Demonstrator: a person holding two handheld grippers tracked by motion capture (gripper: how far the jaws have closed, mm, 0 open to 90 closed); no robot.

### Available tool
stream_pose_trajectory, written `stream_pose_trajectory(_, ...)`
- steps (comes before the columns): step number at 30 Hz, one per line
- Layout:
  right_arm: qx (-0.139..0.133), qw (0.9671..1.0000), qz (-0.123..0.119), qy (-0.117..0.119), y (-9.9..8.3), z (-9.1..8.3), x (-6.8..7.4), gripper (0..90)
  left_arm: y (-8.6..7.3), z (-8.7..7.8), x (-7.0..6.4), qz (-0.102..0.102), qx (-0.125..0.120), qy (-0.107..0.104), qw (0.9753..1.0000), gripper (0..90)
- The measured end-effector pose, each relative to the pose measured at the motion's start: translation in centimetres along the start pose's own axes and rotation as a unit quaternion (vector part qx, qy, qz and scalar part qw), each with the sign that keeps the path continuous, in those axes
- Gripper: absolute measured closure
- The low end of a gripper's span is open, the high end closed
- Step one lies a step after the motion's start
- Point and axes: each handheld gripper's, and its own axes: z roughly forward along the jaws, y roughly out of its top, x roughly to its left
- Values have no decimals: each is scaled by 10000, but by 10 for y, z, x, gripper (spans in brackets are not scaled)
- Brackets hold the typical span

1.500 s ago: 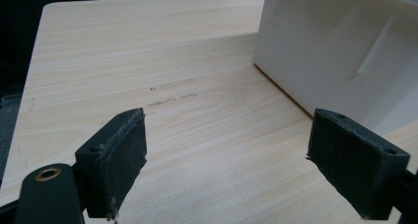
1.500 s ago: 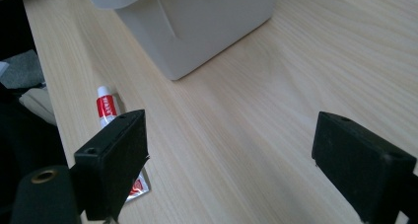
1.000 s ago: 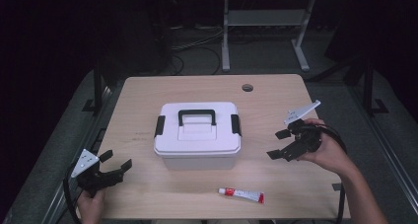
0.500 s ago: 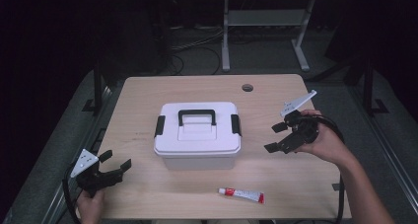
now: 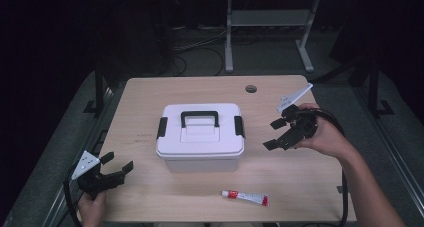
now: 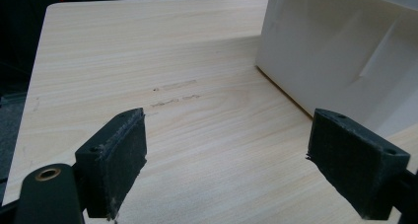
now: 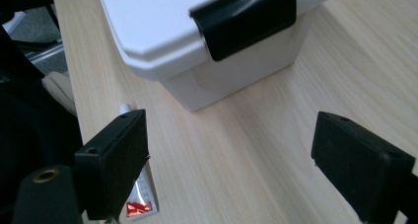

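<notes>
Right claw (image 5: 281, 133) moved up toward white storage box (image 5: 200, 137).
Box just left of it, black latches shut; both claws wide open, empty.

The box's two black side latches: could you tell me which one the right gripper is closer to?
The latch on the box's right side; the right gripper hangs open just beside it.

This looks like a lab or recording room. A pale wooden bench (image 5: 300, 187) with a cable hole (image 5: 251, 89) stands on grey carpet (image 5: 60, 152) in a darkened space. Behind it, loose cables (image 5: 200, 49) lie on the floor beside a metal stand (image 5: 270, 34).
</notes>
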Motion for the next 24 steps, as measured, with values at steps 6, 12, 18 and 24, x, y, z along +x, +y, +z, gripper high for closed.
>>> stream_pose_trajectory(6,31,9999,-94,44,13,0,1,139,0,-1,1,-33,-30,4,10000,141)
stream_pose_trajectory(12,121,9997,-213,92,28,2,1,139,0,-1,1,-36,-27,-3,10000,141)
stream_pose_trajectory(18,147,9994,-284,161,40,4,1,139,0,0,0,-12,-14,-20,10000,141)
stream_pose_trajectory(24,197,9990,-353,205,51,5,3,141,0,1,-1,-7,-6,-24,10000,141)
